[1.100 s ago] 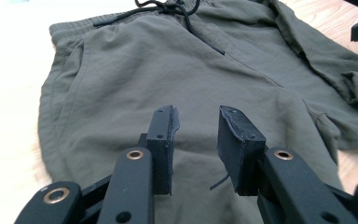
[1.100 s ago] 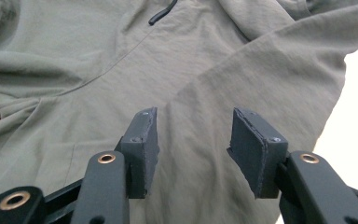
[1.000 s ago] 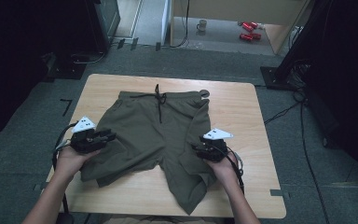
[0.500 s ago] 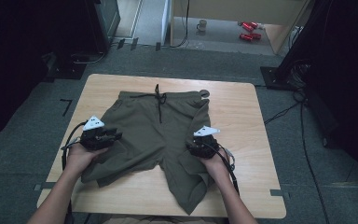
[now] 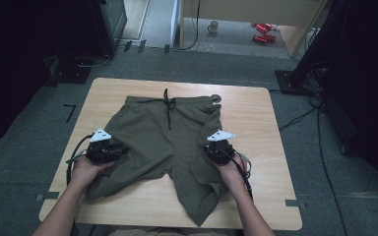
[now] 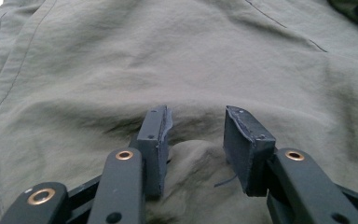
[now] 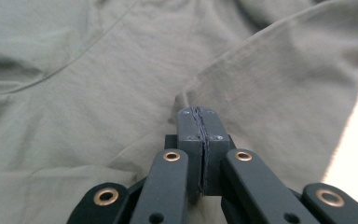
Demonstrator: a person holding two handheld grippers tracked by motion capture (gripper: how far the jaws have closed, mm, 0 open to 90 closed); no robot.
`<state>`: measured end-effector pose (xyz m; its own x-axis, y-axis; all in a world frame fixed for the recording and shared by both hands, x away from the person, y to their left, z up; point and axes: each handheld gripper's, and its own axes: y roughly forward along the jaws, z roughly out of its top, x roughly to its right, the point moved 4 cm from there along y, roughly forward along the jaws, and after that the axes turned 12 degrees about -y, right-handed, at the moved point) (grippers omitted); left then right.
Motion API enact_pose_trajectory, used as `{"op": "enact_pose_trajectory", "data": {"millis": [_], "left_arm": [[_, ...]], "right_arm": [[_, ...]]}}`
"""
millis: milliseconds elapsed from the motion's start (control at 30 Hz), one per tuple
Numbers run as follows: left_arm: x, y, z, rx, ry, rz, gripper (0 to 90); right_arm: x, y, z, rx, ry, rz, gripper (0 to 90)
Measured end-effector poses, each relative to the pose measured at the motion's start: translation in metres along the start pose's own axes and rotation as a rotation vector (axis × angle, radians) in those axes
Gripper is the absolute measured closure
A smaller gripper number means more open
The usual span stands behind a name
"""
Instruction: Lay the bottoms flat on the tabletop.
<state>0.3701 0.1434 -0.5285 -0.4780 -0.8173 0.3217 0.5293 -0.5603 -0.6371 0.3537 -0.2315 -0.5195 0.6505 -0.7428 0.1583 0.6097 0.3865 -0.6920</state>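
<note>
Olive shorts (image 5: 165, 142) lie spread flat on the wooden worktop (image 5: 256, 113), waistband away from the person. The right gripper (image 7: 200, 122) has just pressed its jaws together, apparently nipping a fold near the right leg seam. The left gripper (image 6: 193, 140), jaws spread and lately widening, straddles a ridge of cloth. The grasping step is half done; next, the left must close before any lift.

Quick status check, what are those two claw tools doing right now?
Left hand-held gripper open over a fabric bump. Right hand-held gripper shut, pinching the shorts. Nothing in the way.
</note>
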Motion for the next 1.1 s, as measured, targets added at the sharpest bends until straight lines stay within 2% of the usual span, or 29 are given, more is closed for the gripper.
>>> {"op": "enact_pose_trajectory", "data": {"millis": [33, 67, 133, 167, 200, 233, 300, 333, 433, 467, 600, 700, 733, 800, 867, 900, 933, 1000, 1033, 1100], "left_arm": [[0.0, 0.0, 0.0, 0.0, 0.0, 0.0, 60.0], [-0.001, 0.001, -0.001, -0.007, 0.003, 0.006, 59.9], [-0.001, 0.001, -0.001, -0.007, 0.004, 0.007, 60.0], [-0.001, 0.001, -0.001, -0.006, 0.002, 0.008, 59.9], [-0.001, 0.001, -0.002, -0.007, 0.004, 0.01, 59.9], [-0.001, 0.001, -0.002, -0.009, 0.003, 0.012, 59.8], [-0.001, 0.001, -0.002, -0.011, 0.005, 0.015, 59.7], [-0.001, 0.002, -0.003, -0.015, 0.006, 0.017, 59.6], [-0.002, 0.002, -0.004, -0.018, 0.008, 0.019, 59.5], [-0.002, 0.002, -0.004, -0.022, 0.009, 0.021, 59.4], [-0.002, 0.003, -0.004, -0.025, 0.009, 0.022, 59.3], [-0.002, 0.003, -0.005, -0.024, 0.008, 0.023, 59.3], [-0.002, 0.003, -0.005, -0.027, 0.009, 0.024, 59.3], [-0.002, 0.003, -0.005, -0.029, 0.009, 0.024, 59.3], [-0.002, 0.003, -0.005, -0.031, 0.012, 0.025, 59.2], [-0.002, 0.003, -0.005, -0.031, 0.012, 0.025, 59.1], [-0.003, 0.003, -0.005, -0.032, 0.012, 0.024, 58.9], [-0.003, 0.004, -0.005, -0.033, 0.011, 0.024, 58.9], [-0.002, 0.004, -0.005, -0.028, 0.015, 0.021, 59.0], [-0.002, 0.005, -0.005, -0.024, 0.014, 0.017, 59.1]], "right_arm": [[0.0, 0.0, 0.0, 0.0, 0.0, 0.0, 90.0], [0.005, -0.011, 0.001, 0.02, 0.009, -0.009, 90.0], [0.007, -0.015, 0.001, 0.026, 0.014, -0.012, 90.0], [0.013, -0.027, 0.0, 0.047, 0.033, -0.021, 90.0], [0.013, -0.027, 0.0, 0.047, 0.033, -0.021, 90.0], [0.02, -0.037, -0.002, 0.062, 0.045, -0.031, 90.0], [0.022, -0.04, -0.003, 0.065, 0.049, -0.036, 90.0], [0.03, -0.05, -0.009, 0.069, 0.064, -0.047, 90.0], [0.035, -0.057, -0.014, 0.074, 0.076, -0.06, 90.0], [0.043, -0.064, -0.024, 0.076, 0.099, -0.074, 90.0], [0.056, -0.072, -0.044, 0.067, 0.152, -0.091, 90.0], [0.061, -0.073, -0.054, 0.06, 0.169, -0.099, 90.0], [0.066, -0.072, -0.065, 0.043, 0.185, -0.105, 89.9], [0.068, -0.071, -0.07, 0.034, 0.191, -0.108, 89.7], [0.072, -0.066, -0.084, 0.002, 0.201, -0.117, 87.5], [0.072, -0.066, -0.084, 0.002, 0.201, -0.117, 87.5], [0.076, -0.063, -0.092, -0.011, 0.228, -0.12, 85.2], [0.076, -0.064, -0.093, -0.001, 0.244, -0.116, 85.3], [0.078, -0.069, -0.094, 0.029, 0.263, -0.119, 84.6], [0.077, -0.071, -0.093, 0.033, 0.26, -0.123, 84.2]]}}
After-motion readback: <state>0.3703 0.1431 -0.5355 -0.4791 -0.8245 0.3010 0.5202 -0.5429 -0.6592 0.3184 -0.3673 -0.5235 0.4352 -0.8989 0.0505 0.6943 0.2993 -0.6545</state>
